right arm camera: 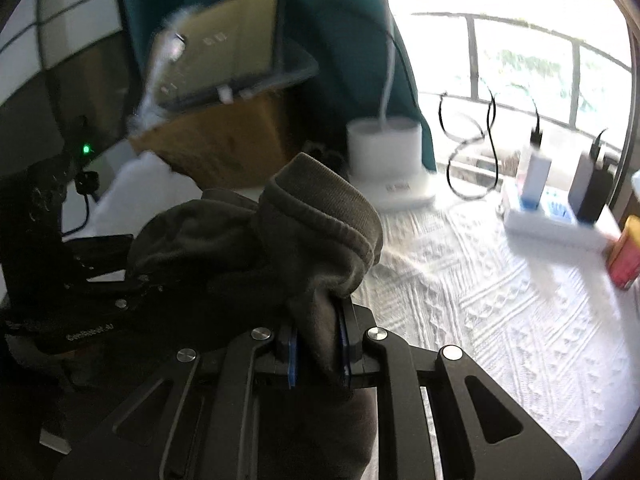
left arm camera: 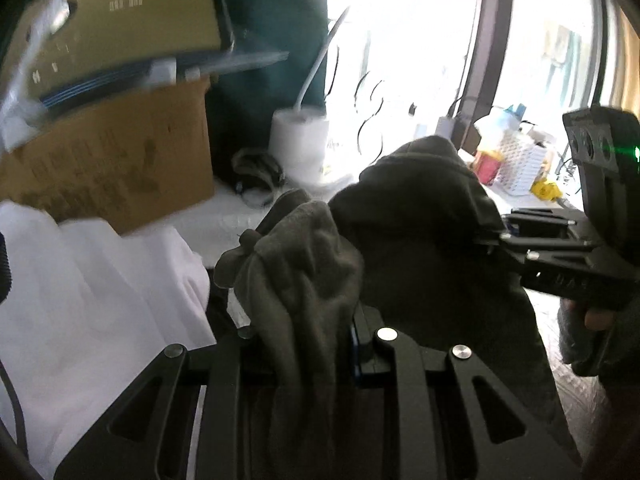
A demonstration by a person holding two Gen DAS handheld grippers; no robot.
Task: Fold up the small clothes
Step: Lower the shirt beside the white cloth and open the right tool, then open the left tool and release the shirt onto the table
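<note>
A small dark grey knit garment (left arm camera: 408, 232) with a ribbed cuff (right arm camera: 320, 208) hangs bunched in the air between both grippers. In the left wrist view, my left gripper (left arm camera: 304, 340) is shut on a lighter grey fold of it, which drapes down over the jaws. My right gripper (left arm camera: 486, 240) comes in from the right and pinches the garment's far side. In the right wrist view, my right gripper (right arm camera: 318, 356) clamps the cloth between its blue pads (right arm camera: 292, 360). My left gripper (right arm camera: 140, 280) grips the other end at the left. A white textured tablecloth (right arm camera: 500, 320) lies below.
A cardboard box (left arm camera: 112, 168) with a yellow-green box (left arm camera: 120, 24) on top stands at the back left, beside a white round appliance (right arm camera: 384, 152) with a cord. White cloth (left arm camera: 80, 300) is piled at the left. A power strip with chargers (right arm camera: 552, 208), a red container (right arm camera: 624, 256) and cables sit by the window.
</note>
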